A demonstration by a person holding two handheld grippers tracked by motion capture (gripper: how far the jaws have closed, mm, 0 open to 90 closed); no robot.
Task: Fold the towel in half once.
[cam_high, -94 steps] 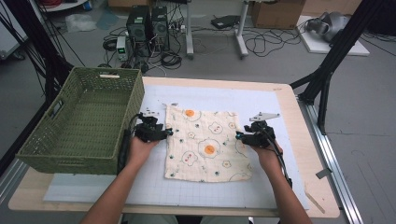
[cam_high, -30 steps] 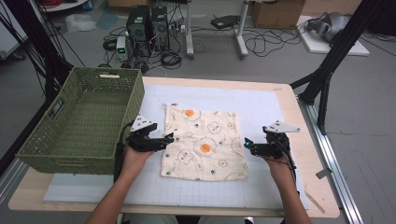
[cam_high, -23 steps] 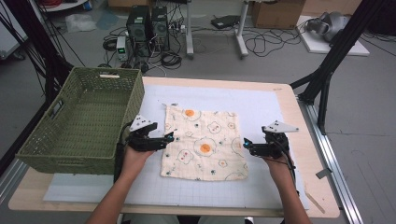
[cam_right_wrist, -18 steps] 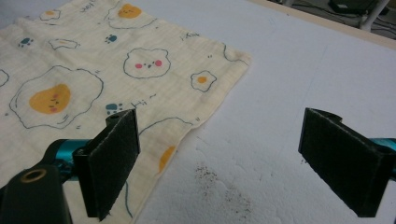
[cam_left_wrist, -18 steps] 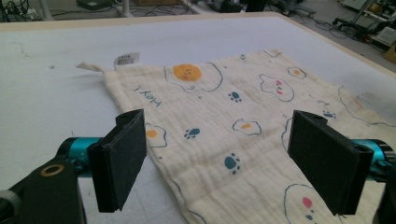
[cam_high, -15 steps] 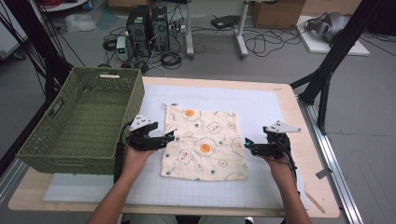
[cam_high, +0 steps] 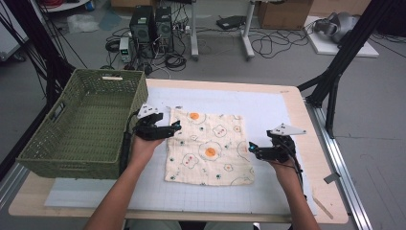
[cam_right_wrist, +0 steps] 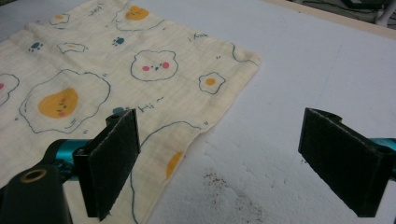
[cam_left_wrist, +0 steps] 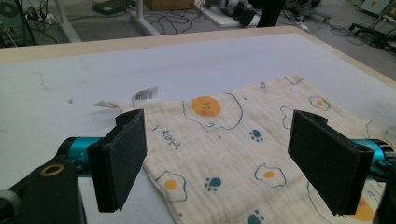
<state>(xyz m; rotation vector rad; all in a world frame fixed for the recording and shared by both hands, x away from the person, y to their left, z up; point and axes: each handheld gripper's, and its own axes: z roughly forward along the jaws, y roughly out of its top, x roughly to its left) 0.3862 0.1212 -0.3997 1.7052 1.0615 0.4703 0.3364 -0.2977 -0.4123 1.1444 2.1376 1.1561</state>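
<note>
A cream cloth printed with fried eggs, bears and paw prints lies flat on the white gridded mat. My left gripper is open at the cloth's far left corner. In the left gripper view its jaws straddle that corner of the cloth, and a small white label shows at the cloth's edge. My right gripper is open at the cloth's right edge. In the right gripper view it spans the cloth edge and bare mat. Nothing is held.
An empty green woven basket stands on the table's left side, close to my left hand. The wooden table edge runs along the right. A black frame strut, computers and cables are on the floor beyond.
Since three seconds ago my right gripper has drawn back to the right, off the cloth's edge. Over the last second both grippers have barely moved. The cloth lies as before.
</note>
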